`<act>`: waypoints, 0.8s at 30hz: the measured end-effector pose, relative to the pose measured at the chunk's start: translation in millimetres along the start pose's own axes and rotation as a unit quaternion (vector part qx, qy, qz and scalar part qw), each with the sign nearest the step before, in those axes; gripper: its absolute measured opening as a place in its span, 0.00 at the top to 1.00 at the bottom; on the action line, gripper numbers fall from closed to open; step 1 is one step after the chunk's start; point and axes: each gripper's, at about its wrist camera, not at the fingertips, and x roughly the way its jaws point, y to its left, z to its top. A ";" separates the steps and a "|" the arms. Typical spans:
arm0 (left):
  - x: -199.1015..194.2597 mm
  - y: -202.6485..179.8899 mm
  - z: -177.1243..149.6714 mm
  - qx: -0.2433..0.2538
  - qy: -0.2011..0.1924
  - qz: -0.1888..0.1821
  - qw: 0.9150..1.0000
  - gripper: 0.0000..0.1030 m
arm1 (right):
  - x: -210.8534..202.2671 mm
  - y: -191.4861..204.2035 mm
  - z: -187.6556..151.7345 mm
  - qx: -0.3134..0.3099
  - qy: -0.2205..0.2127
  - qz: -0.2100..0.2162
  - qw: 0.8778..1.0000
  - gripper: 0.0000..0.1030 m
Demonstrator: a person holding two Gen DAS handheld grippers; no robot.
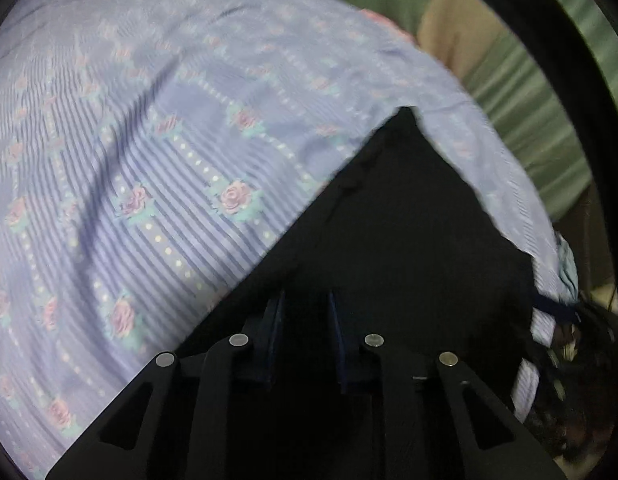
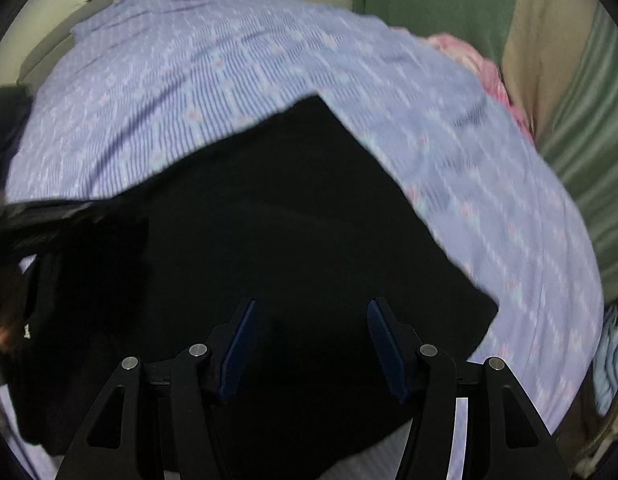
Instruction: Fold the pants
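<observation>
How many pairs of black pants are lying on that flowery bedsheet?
1. The black pants lie spread on the purple bedsheet, directly under both grippers. They are very dark, so folded layers or anything tucked beneath may be hidden.

Both tools share one build: matte black linkage arms with triangular cut-outs and four round silver pivot pins each. The left tool (image 1: 305,312) carries dark navy pads (image 1: 275,332). The right tool (image 2: 311,320) has blue, finely ribbed pads (image 2: 383,344).
</observation>
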 end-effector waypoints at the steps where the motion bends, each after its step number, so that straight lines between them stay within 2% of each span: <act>1: 6.7 6.8 3.3 -0.022 0.006 -0.003 1.000 0.78 | -0.6 0.9 -1.4 0.002 0.002 0.004 1.000 0.43; 3: 4.1 19.6 2.3 -0.073 0.006 -0.024 0.997 0.79 | -5.0 3.1 -2.4 -0.003 -0.002 0.006 1.000 0.43; 5: -12.7 21.3 -3.0 -0.101 -0.016 -0.035 0.994 0.78 | -11.6 8.2 0.8 -0.008 -0.012 0.009 1.000 0.43; 9: -78.5 14.1 -44.8 -0.133 -0.086 -0.015 0.987 0.56 | -33.4 18.5 5.9 -0.024 -0.038 0.022 0.999 0.43; 10: -92.5 13.1 -57.7 -0.140 -0.096 -0.001 0.985 0.55 | -39.1 22.9 6.0 -0.033 -0.042 0.026 0.998 0.43; 13: -140.6 15.0 -119.3 -0.177 -0.128 0.045 0.975 0.49 | -50.5 37.4 2.4 -0.056 -0.050 0.038 0.996 0.43; 14: -156.8 19.1 -145.8 -0.199 -0.137 0.059 0.969 0.47 | -52.5 42.5 0.5 -0.063 -0.050 0.042 0.996 0.43; 18: -192.4 49.0 -234.6 -0.271 -0.140 0.102 0.947 0.45 | -59.8 72.5 -12.5 -0.097 -0.051 0.066 0.992 0.43; 22: -200.9 77.0 -289.8 -0.312 -0.128 0.122 0.934 0.45 | -59.4 111.6 -29.6 -0.128 -0.045 0.092 0.986 0.43; 24: -200.8 87.0 -305.3 -0.321 -0.128 0.117 0.931 0.46 | -57.6 130.5 -38.9 -0.146 -0.040 0.106 0.983 0.43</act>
